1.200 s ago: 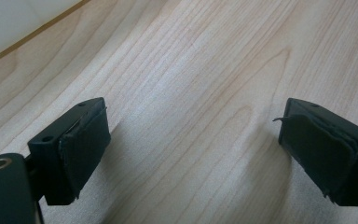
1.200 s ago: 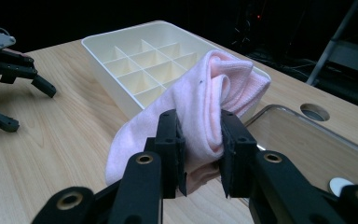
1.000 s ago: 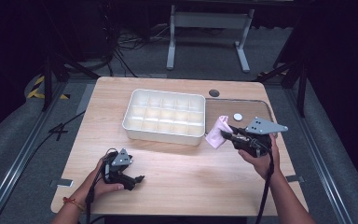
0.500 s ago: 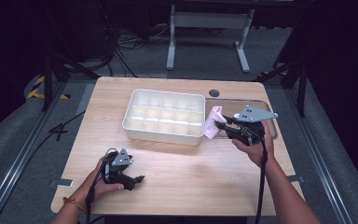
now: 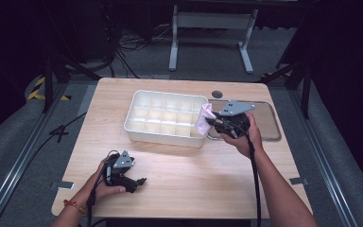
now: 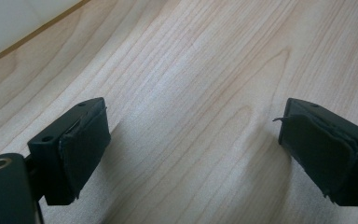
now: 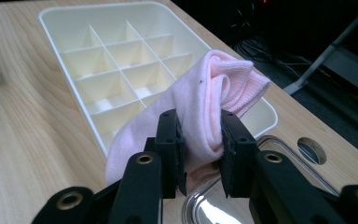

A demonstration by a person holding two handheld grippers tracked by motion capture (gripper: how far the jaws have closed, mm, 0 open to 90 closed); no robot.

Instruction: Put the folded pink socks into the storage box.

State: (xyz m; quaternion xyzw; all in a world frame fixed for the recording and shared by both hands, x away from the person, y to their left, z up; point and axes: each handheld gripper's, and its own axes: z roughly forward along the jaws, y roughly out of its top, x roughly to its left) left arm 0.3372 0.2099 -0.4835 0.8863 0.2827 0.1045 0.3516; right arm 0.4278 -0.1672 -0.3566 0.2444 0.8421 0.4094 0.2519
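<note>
Since 1 s ago the right tongs (image 5: 211, 121) w/ the pink cloth (image 5: 203, 120) have shifted from the table's right part up to the right end of the white divided tray (image 5: 137, 127); left tongs (image 5: 139, 182) haven't budged.

Right tongs: jaws narrow, clamped on the pink cloth. In the right gripper view the cloth (image 7: 205, 107) is bunched between the two black jaws of the tongs (image 7: 199, 154), a rolled fold sticking up above them, the rest hanging down on the left side toward the table (image 7: 23, 154). Cloth is off the table, held in the air at the tray's right-hand end wall, overlapping the rim in the high view; can't tell if it touches the rim. Tray (image 7: 70, 28) has a grid of compartments, those seen are empty. Just below the jaws in that view sits the rim of a clear shiny lid or flat tray (image 7: 200, 205); in the high view it lies flat (image 5: 269, 123) to the right of the white tray, partly under the right hand (image 5: 238, 137).

Left tongs: jaws wide apart, nothing between them, only bare wood (image 6: 191, 93) in the left gripper view (image 6: 191, 154). They rest low near the front left of the table (image 5: 194, 189), held by the left hand (image 5: 105, 182), well apart from the tray.
</note>
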